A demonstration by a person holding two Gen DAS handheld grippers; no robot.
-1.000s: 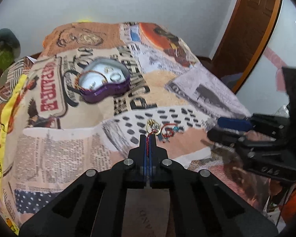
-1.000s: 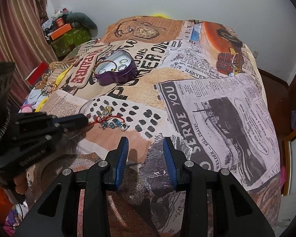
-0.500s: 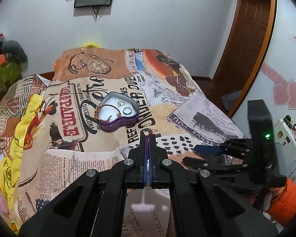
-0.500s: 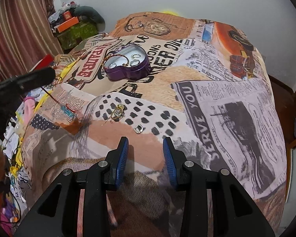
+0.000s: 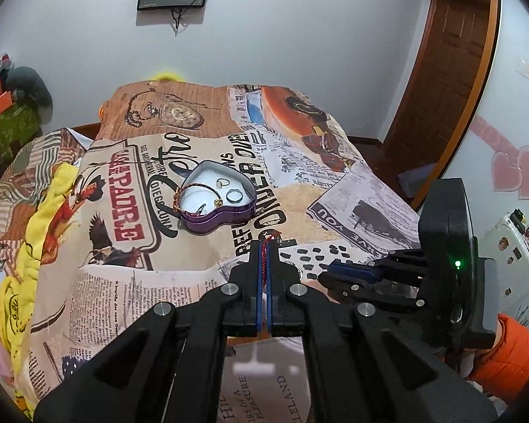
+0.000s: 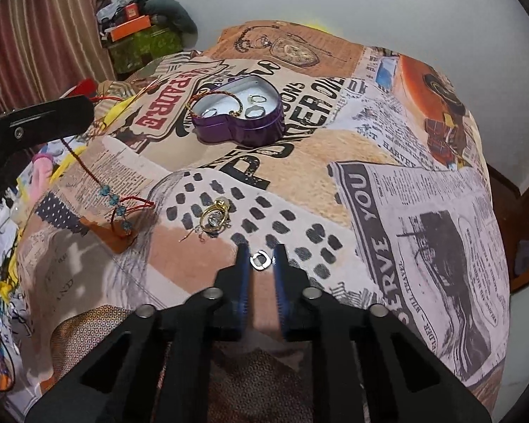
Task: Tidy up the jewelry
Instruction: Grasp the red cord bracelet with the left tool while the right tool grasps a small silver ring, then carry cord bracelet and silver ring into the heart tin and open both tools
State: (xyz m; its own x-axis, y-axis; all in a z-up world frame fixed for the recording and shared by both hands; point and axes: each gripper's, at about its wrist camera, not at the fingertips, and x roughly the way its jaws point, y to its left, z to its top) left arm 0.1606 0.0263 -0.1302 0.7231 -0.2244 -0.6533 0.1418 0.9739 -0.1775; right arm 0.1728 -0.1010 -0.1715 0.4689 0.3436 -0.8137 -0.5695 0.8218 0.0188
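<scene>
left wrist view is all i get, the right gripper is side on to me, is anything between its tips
Observer: Yes. The right gripper has just been closing its jaws, and a small silver ring sits between them on the bedspread, with the pads right at its sides.

Operator: is my red cord hanging clear of the bed

Observer: No. The red cord bracelet runs down from the left gripper, and its blue-beaded end looks to rest on the bedspread.

Operator: anything else loose that i can't see

Observer: A gold ring lies between the bracelet's end and the silver ring, outside the heart tin.
</scene>
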